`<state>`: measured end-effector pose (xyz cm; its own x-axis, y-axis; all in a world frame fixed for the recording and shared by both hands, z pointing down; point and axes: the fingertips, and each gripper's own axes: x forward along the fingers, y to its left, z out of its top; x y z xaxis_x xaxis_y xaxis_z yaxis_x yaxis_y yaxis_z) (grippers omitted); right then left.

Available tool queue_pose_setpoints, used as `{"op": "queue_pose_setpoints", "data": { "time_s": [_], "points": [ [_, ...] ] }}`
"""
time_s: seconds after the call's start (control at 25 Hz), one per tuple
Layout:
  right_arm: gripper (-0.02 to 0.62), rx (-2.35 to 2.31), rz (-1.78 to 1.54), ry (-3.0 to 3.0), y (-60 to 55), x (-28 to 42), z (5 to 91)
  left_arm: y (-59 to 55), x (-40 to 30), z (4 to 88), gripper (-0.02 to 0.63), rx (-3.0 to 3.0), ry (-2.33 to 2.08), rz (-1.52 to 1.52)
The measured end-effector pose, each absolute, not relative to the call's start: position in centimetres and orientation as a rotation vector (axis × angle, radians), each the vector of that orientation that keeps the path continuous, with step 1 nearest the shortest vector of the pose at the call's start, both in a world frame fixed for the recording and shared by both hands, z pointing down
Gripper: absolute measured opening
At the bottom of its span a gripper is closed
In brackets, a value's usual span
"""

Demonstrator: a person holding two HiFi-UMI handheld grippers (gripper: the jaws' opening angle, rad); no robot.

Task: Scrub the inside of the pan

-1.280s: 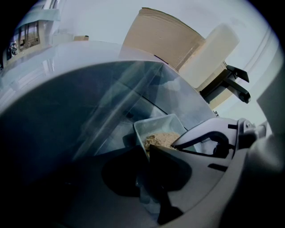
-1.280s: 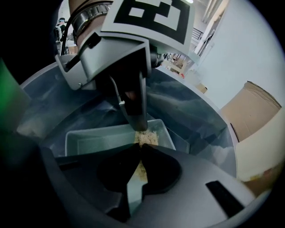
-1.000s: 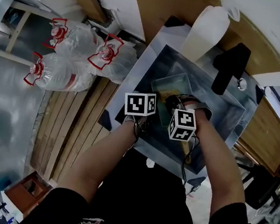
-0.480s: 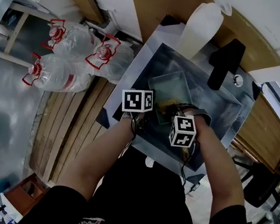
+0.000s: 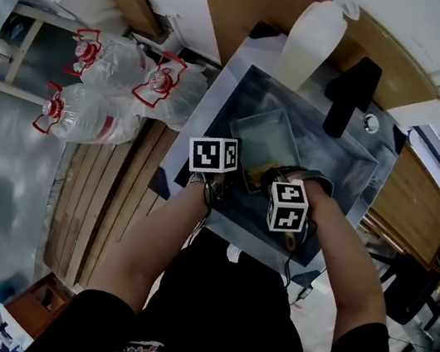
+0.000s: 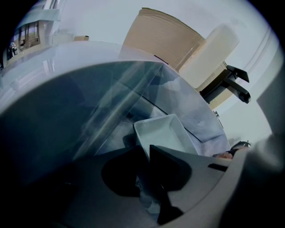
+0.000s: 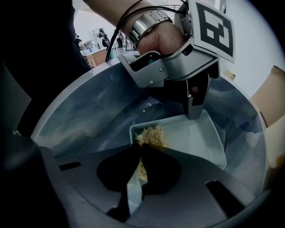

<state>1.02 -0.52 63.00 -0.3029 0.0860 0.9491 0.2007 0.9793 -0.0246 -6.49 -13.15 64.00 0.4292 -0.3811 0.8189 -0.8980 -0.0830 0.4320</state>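
I have both forearms reaching forward and down from my body over the near edge of the steel sink (image 5: pixel 352 165), left forearm (image 5: pixel 162 241) and right forearm (image 5: pixel 347 269) running nearly side by side. The left gripper (image 6: pixel 147 153) is clamped onto one wall of the pale rectangular pan (image 7: pixel 200 138), which sits in the sink basin, with the thin wall pinched between its jaws. From the right gripper view, that gripper comes down onto the pan's far rim from above, with the wrist bent and a metal watch (image 7: pixel 149 22) showing. The right gripper (image 7: pixel 139 153) is closed on a tan fibrous scourer (image 7: pixel 151 135), which is pressed against the pan's near corner. A black faucet (image 5: pixel 348 92) stands beyond the pan.
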Motion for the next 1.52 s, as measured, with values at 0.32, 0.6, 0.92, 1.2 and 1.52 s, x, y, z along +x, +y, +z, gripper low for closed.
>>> {"op": "queue_pose_setpoints", "data": {
  "time_s": [0.32, 0.6, 0.92, 1.2, 1.52],
  "points": [
    [0.028, -0.265, -0.118, -1.853, 0.4, 1.7, 62.6, -13.2, -6.5, 64.0, 0.066, 1.668, -1.129, 0.638],
    [0.028, -0.268, -0.11, -1.846, 0.6, 1.8, 62.4, -13.2, -6.4, 64.0, 0.067, 1.668, -1.129, 0.638],
    [0.028, -0.048, -0.22, -1.919, -2.7, 1.4, 61.2, -13.1, -6.5, 63.4, 0.067, 1.663, -1.128, 0.638],
    [0.028, 0.381, -0.555, -1.83, -11.8, 2.4, 59.4, -13.1, -6.5, 64.0, 0.066, 1.665, -1.129, 0.641],
    [0.028, 0.304, -0.604, -1.81, -15.4, 0.9, 61.2, -13.2, -6.4, 63.8, 0.067, 1.662, -1.129, 0.638]
  ]
}}
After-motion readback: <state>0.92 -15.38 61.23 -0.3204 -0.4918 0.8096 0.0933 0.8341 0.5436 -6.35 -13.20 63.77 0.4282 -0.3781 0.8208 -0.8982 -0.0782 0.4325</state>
